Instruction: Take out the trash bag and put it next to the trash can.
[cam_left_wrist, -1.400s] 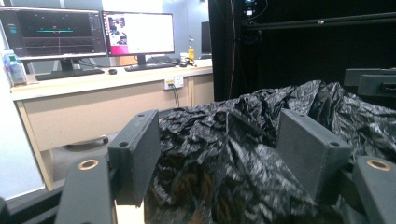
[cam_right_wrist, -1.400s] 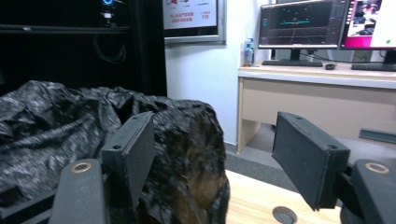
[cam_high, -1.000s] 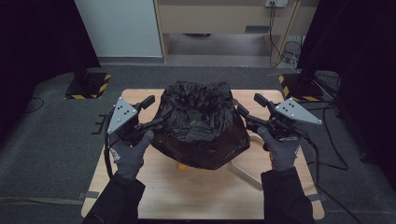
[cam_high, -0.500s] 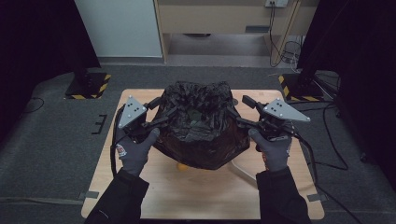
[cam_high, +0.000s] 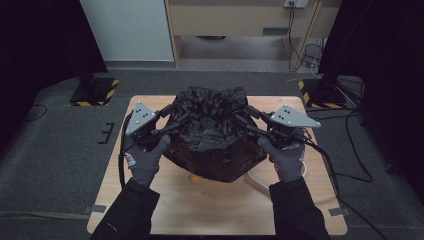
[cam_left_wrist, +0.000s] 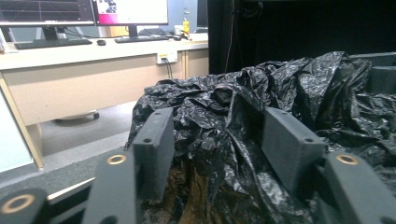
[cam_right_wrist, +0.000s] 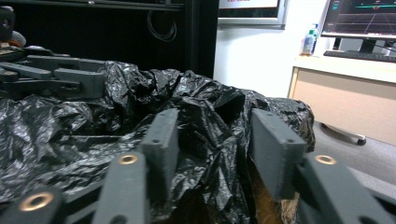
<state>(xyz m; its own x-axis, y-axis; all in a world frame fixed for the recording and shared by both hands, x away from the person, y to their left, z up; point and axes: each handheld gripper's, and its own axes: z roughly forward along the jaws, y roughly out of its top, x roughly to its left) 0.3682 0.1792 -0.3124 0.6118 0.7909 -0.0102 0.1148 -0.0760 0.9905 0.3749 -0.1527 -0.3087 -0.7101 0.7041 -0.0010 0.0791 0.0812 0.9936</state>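
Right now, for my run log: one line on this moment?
scene: black plastic bag on wooden table | left gripper: open, straddling bag rim | right gripper: open, straddling opposite rim

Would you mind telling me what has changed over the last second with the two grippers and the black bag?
Both grippers closed in on the black bag: the left gripper moved right, the right gripper moved left. Each now has its open jaws straddling a fold of the bag's rim, not yet shut on it. The bag itself, the wooden table and the orange thing under the bag stayed put.
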